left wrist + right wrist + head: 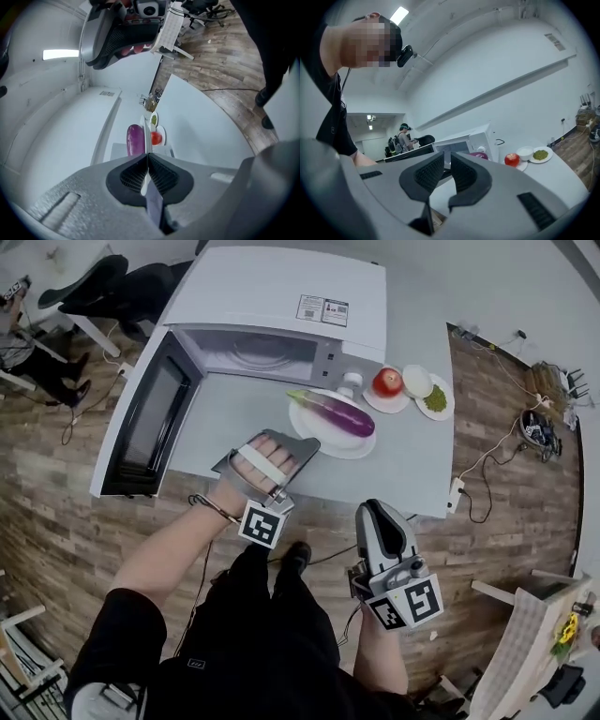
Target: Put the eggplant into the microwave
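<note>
Eggplant [336, 414], purple with a green stem, is lying across a white plate [323, 444] on the grey table [412, 465], just in front of the microwave [281, 296], whose door [150, 418] is standing wide open to the left. In the head view the left hand-held gripper [302, 440] is reaching over the table to the near left rim of the plate. The right hand-held gripper [373, 508] is hanging back off the table's front edge, over the wooden floor. A red round fruit [387, 382], a white bowl [416, 381] and a dish of green bits [437, 399] are sitting to the right of the eggplant.

In the left gripper view the left hand-held gripper [147, 161] is pressing its jaws together on the thin white rim of the plate [147, 136], with the eggplant [135, 139] lying just beyond and the red round fruit [156, 138] past it.

In the right gripper view the right hand-held gripper [446, 159] is holding its jaws slightly spread with nothing between them. The microwave [471, 140], a sliver of the eggplant [478, 154], the red round fruit [512, 159], the white bowl [525, 152] and the dish of green bits [540, 154] are showing beyond.
</note>
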Demonstrator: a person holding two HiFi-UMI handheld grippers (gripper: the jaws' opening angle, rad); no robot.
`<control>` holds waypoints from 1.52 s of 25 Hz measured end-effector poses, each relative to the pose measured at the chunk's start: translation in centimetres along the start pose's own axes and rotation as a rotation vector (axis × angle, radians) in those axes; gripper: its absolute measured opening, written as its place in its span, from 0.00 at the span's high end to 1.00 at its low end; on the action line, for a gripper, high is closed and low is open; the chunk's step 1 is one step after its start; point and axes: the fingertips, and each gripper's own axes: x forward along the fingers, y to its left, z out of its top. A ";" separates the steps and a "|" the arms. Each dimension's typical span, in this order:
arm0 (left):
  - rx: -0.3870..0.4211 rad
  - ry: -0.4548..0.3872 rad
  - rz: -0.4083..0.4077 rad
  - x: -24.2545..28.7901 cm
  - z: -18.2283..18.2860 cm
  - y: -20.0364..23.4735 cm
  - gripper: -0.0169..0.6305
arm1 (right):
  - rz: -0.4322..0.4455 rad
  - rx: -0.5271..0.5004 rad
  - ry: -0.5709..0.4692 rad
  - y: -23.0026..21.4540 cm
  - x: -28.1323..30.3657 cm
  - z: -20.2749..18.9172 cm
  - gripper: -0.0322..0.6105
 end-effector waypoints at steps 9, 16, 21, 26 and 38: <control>-0.012 0.199 0.004 -2.3 -4.9 -0.6 0.95 | 0.181 -0.031 0.066 2.0 2.6 -1.4 0.87; -0.035 0.316 0.025 -2.8 -8.9 -1.1 0.95 | 0.293 -0.063 0.114 3.4 5.1 -2.4 0.87; -0.028 0.343 0.037 -1.6 -11.2 -1.9 0.95 | 0.333 -0.104 0.135 3.6 7.9 -3.1 0.87; -0.052 0.379 0.040 0.3 -14.2 -3.0 0.95 | 0.367 -0.118 0.139 3.0 11.0 -4.3 0.87; -0.053 0.425 0.030 3.3 -19.4 -5.6 0.95 | 0.392 -0.099 0.153 2.1 16.0 -8.1 0.87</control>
